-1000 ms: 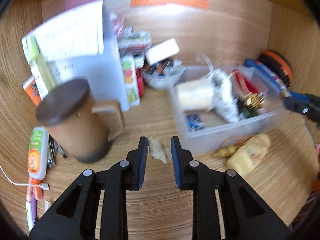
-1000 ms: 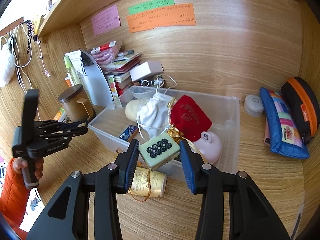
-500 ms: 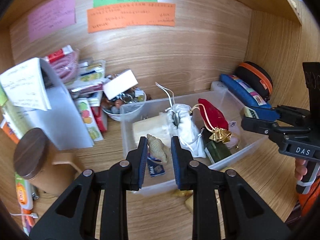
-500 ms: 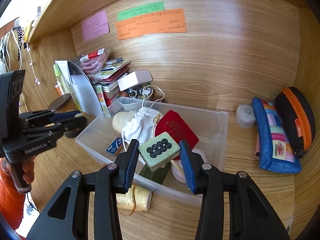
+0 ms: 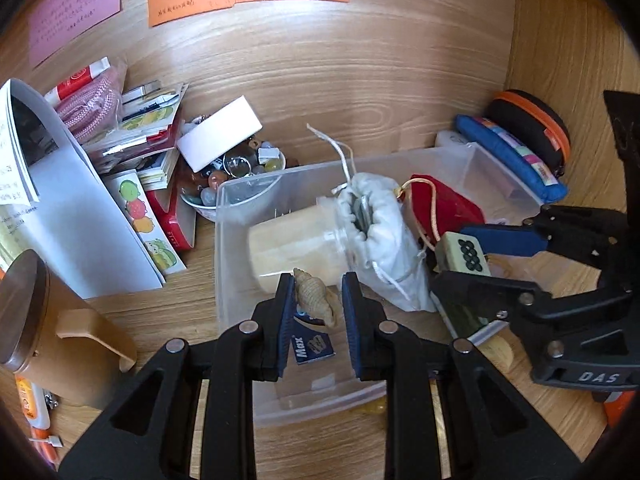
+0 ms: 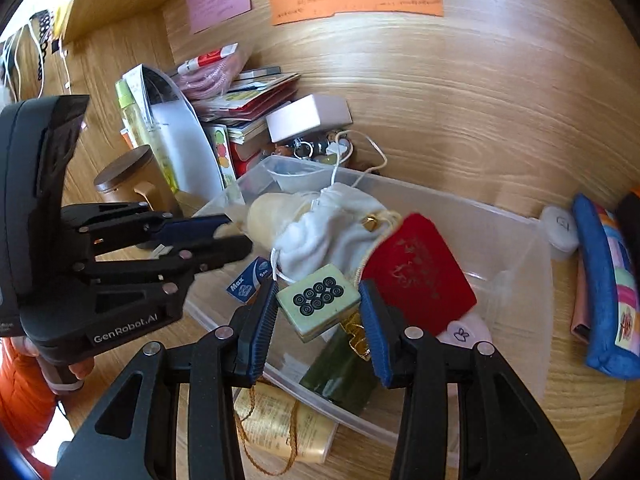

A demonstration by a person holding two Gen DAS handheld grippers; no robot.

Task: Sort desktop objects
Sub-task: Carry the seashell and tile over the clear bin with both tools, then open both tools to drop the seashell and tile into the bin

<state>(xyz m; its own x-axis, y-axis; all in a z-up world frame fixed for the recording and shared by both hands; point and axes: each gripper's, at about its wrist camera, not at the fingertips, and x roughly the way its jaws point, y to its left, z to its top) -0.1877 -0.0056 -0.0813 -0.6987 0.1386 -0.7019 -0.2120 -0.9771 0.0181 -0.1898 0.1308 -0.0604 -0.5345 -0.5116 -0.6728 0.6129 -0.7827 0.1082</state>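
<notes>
Left gripper pinches a seashell over the clear bin at frame center; right gripper clamps a mahjong tile (dots up).

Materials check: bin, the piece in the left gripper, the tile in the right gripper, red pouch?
Bin: clear, slightly frosted plastic; contents show through its walls.
Shell in the left gripper: natural seashell by its matte beige ribbed spiral.
Tile in the right gripper: hard glossy pale-green block with printed circles, probably plastic or resin.
Red pouch: velvety matte fabric with gold print and drawcord.
</notes>
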